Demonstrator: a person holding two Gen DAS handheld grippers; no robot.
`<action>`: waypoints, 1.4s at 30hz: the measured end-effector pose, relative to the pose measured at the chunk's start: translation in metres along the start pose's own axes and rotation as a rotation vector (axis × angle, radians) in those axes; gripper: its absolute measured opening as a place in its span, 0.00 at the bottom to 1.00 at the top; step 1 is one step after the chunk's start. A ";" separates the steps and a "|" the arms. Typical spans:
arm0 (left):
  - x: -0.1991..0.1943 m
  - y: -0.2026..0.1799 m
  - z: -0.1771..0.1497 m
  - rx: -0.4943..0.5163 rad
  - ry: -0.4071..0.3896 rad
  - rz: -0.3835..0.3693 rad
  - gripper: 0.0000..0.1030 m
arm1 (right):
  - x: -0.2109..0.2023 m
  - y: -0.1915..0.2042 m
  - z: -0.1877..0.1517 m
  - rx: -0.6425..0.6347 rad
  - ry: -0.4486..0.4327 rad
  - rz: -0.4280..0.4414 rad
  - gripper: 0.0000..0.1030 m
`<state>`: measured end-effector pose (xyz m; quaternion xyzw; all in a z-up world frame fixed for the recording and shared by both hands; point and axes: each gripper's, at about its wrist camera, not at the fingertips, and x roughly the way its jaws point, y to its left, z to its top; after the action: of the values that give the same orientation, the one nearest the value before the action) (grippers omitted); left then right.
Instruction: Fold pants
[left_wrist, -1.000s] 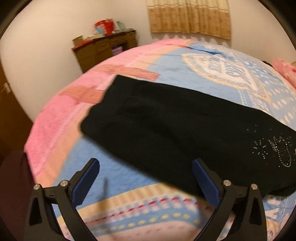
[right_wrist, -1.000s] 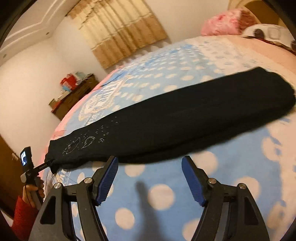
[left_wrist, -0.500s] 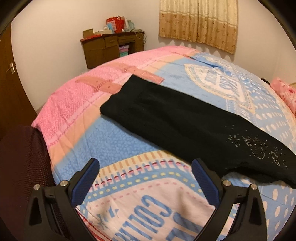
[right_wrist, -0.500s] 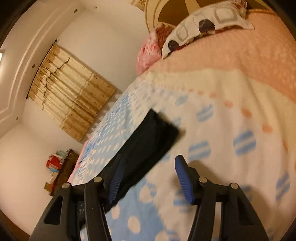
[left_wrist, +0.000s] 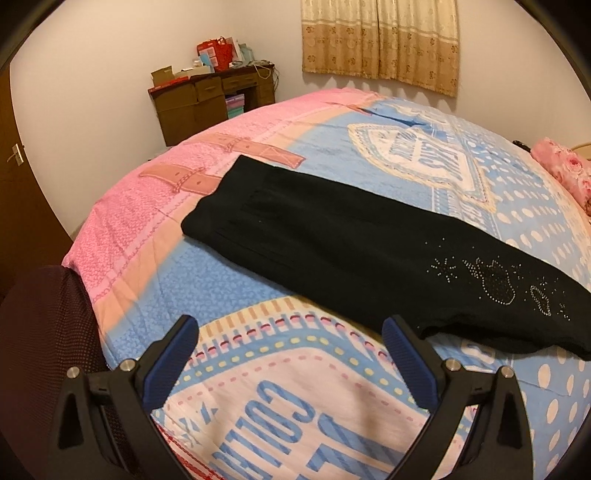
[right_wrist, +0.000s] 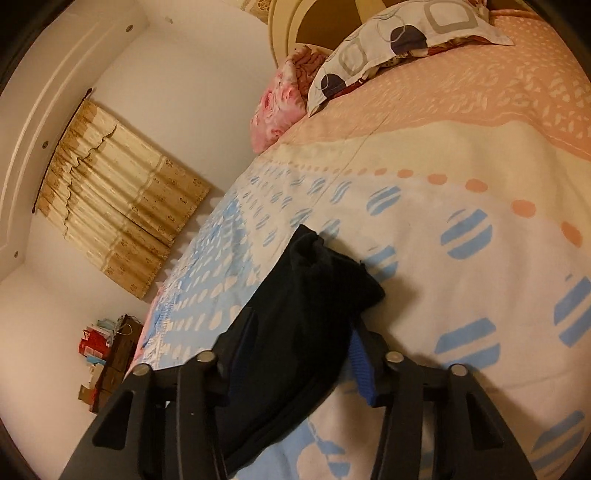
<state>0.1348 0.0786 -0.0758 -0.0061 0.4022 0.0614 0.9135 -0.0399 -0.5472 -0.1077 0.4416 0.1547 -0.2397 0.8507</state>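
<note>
Two grippers work black pants (left_wrist: 354, 254) laid flat on the bed (left_wrist: 280, 398). Our left gripper (left_wrist: 290, 360) hangs released, the pants just ahead and to its right. Our right gripper (right_wrist: 301, 354) straddles the leg end, jaws closing; whether it grips, we cannot tell. Next we likely carry that end toward the waist. Pants run lengthwise, waistband far-left.

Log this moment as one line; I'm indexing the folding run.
step: grasp cuff end | left gripper: open, off pants | right gripper: closing around black pants | pants: flat on bedspread
</note>
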 end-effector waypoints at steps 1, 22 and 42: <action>0.002 0.001 0.000 -0.003 0.004 -0.002 0.99 | 0.002 0.000 0.000 -0.019 0.013 -0.014 0.20; 0.030 0.059 -0.001 -0.139 0.040 -0.012 0.99 | 0.001 0.270 -0.169 -0.827 0.147 0.283 0.08; 0.050 0.083 -0.003 -0.185 0.058 -0.024 0.99 | 0.009 0.293 -0.268 -0.815 0.414 0.492 0.72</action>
<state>0.1564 0.1662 -0.1108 -0.0972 0.4211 0.0873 0.8975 0.1128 -0.1837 -0.0640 0.1361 0.2923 0.1394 0.9363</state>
